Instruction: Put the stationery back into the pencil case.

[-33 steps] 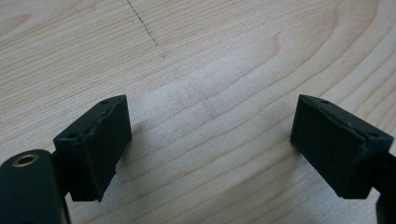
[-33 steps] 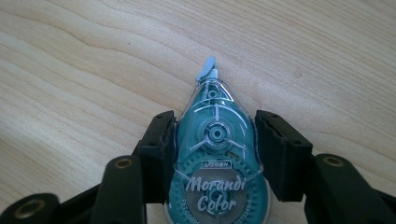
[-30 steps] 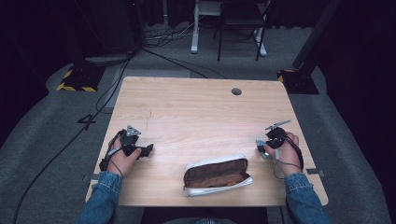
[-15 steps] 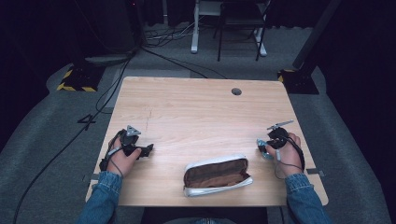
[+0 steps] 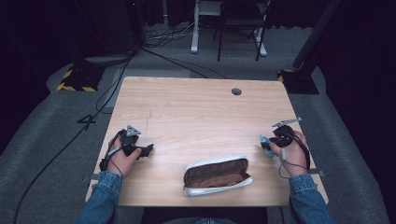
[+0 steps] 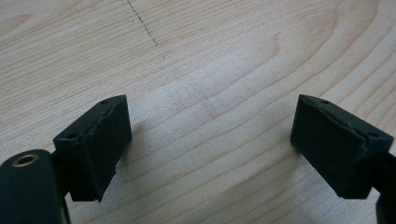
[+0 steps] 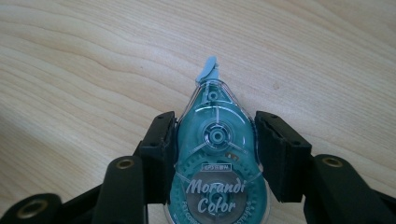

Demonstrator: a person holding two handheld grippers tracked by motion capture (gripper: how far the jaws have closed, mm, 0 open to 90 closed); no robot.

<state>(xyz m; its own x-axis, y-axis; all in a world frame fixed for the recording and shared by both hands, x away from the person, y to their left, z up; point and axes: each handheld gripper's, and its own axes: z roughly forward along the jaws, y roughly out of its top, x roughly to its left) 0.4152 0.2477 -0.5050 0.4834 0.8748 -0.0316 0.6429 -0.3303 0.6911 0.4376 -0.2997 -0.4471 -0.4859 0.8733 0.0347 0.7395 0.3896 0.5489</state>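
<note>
A teal, see-through correction tape dispenser (image 7: 215, 154) marked "Morandi Color" sits between the two black jaws of my right gripper (image 7: 215, 140), which is shut on its sides; its pale blue tip points away over the wood. In the high view the right gripper (image 5: 267, 143) rests at the table's right side with the teal dispenser (image 5: 264, 140) at its front. My left gripper (image 5: 148, 150) lies at the table's left side. Its jaws stand wide apart (image 6: 208, 140) with bare wood between them. An unzipped pencil pouch (image 5: 217, 173), brown inside with a pale rim, lies near the front edge between the hands.
The wooden table (image 5: 201, 112) has a round cable hole (image 5: 236, 91) near its far edge. Cables (image 5: 107, 98) run over the grey floor to the left. A yellow-black striped base (image 5: 74, 84) stands at the far left and a desk frame (image 5: 224, 28) behind.
</note>
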